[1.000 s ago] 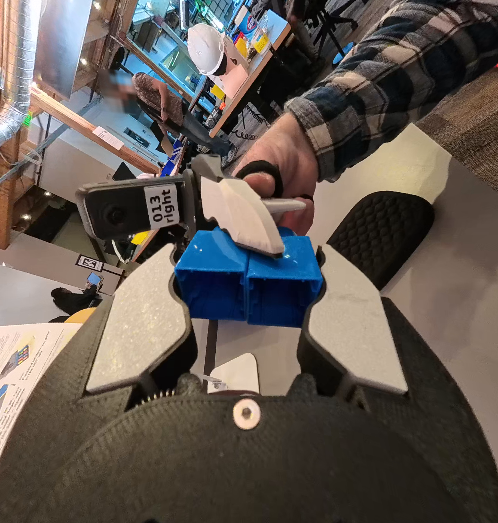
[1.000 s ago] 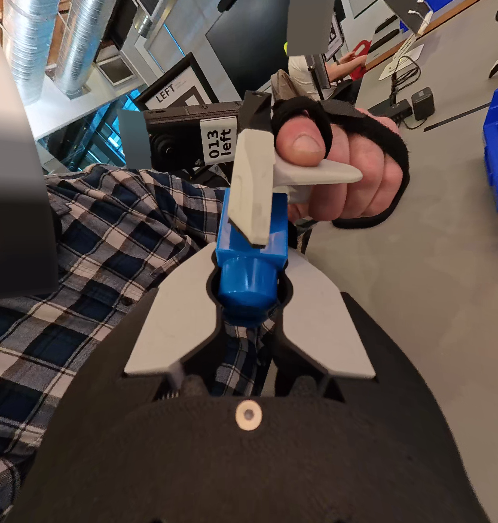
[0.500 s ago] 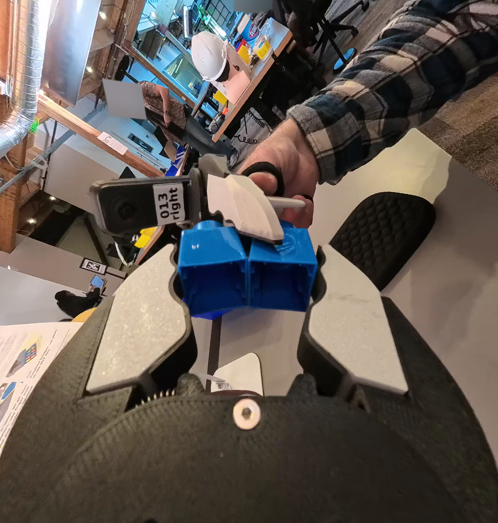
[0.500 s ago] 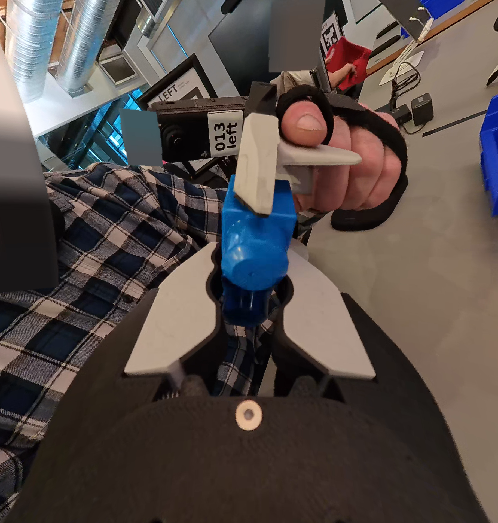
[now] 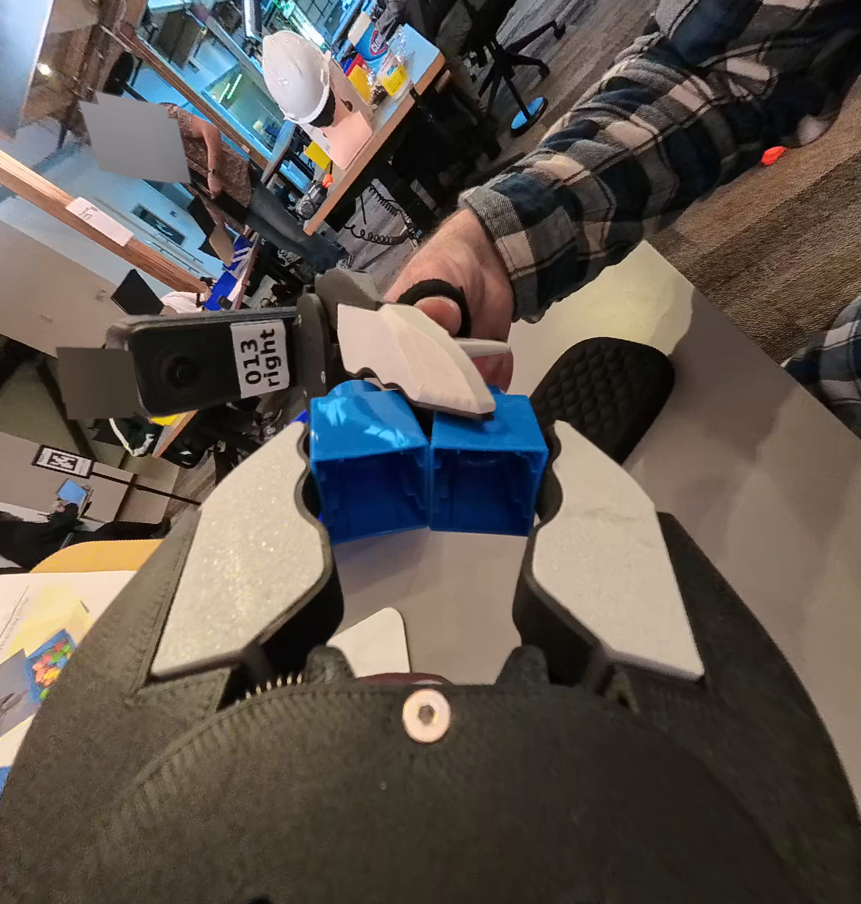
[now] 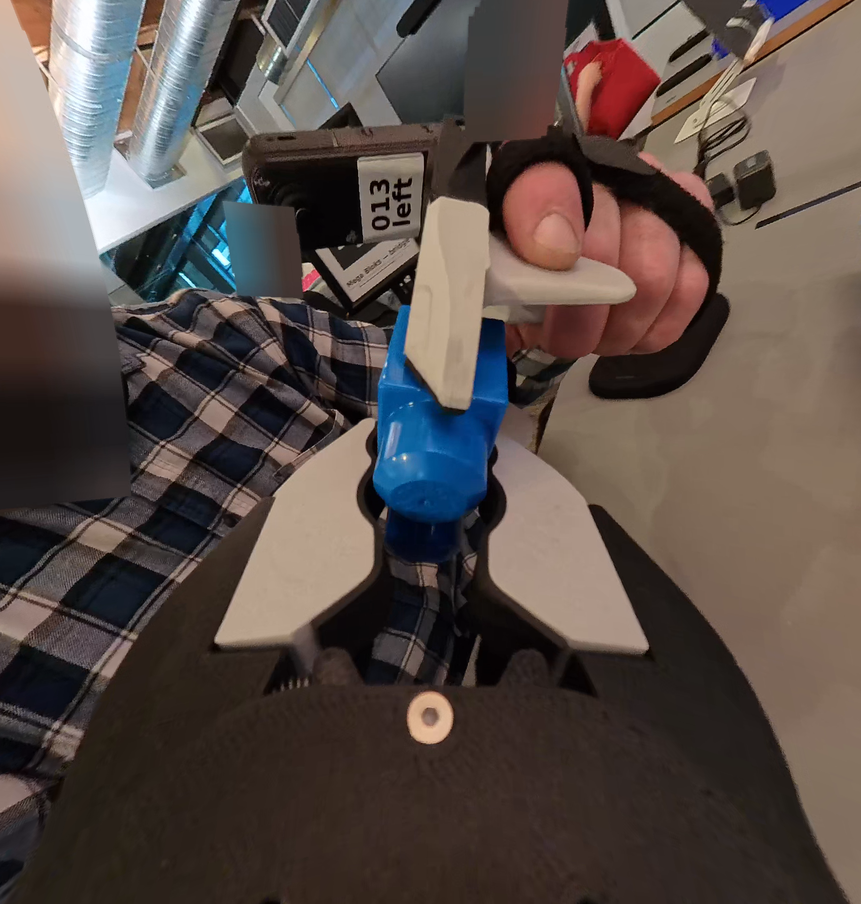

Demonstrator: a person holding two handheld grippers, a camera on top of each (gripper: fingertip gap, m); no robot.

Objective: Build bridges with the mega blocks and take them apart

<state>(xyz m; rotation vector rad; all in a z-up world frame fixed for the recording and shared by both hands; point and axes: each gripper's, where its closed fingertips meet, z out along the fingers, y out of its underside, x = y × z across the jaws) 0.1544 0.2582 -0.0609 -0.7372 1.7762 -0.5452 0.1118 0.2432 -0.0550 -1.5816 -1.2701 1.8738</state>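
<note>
Gripping the blue block [image 5: 428, 469] endwise across its long axis in the left gripper [image 5: 426, 477], held above the table [image 5: 736, 489]; right gripper [image 6: 430, 482] pinching the same block crosswise, seemingly by its stud side.

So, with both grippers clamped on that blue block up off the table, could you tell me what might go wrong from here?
1. The left gripper spans the blue block end to end while the right gripper pinches it across; opposed pulls could twist it out of one grasp.
2. The block hangs above the grey table, so a slip would probably drop it.
3. The right gripper's finger lies close over the left's fingertips; they could knock together.
</note>
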